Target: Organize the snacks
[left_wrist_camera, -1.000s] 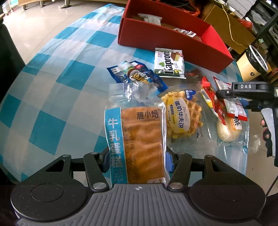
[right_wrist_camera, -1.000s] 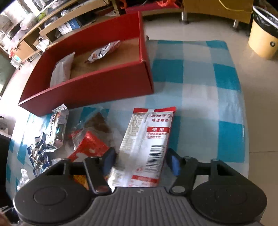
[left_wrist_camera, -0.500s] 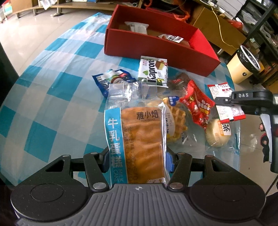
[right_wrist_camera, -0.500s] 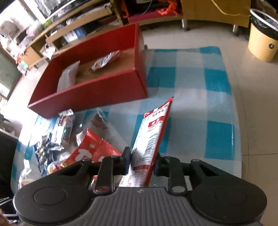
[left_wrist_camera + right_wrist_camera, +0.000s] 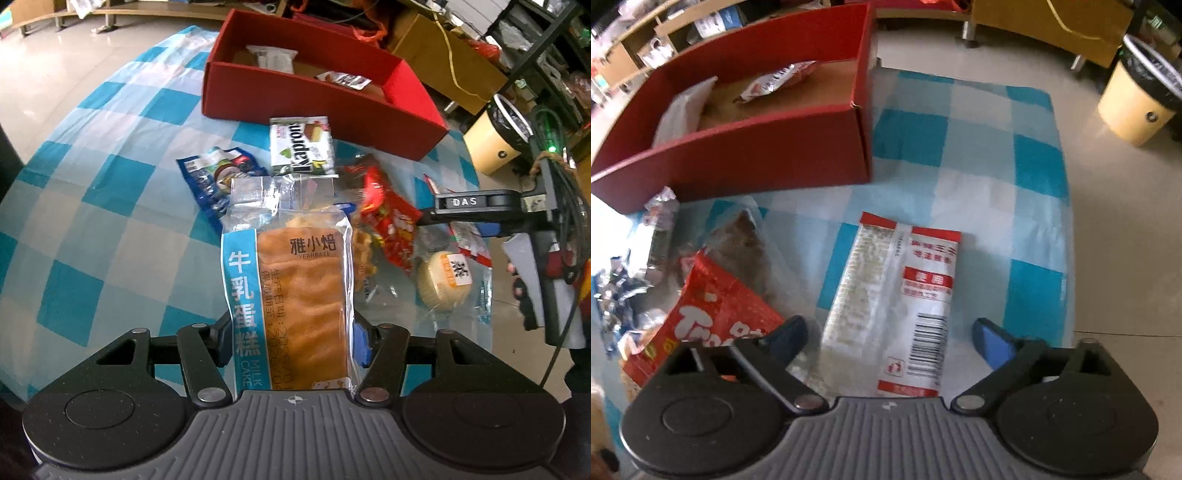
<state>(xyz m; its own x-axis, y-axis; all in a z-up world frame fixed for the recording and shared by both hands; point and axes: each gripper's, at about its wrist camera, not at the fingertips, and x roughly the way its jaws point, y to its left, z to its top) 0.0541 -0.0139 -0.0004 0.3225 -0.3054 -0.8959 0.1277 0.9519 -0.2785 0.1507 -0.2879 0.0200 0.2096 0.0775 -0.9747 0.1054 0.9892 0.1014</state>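
Two packets lie inside the red box; nearer than it, the left gripper clamps a milk cake packet (upright), while the right gripper, jaws just sprung wide, straddles the white-and-red packet lying flat.

Right gripper had pinched the white-and-red packet upright on its edge half a second ago; its jaws have just been opening and now stand wide. The packet lies flat on the checked cloth between the fingers, untouched. In the left view the right gripper sits further over the snack pile.
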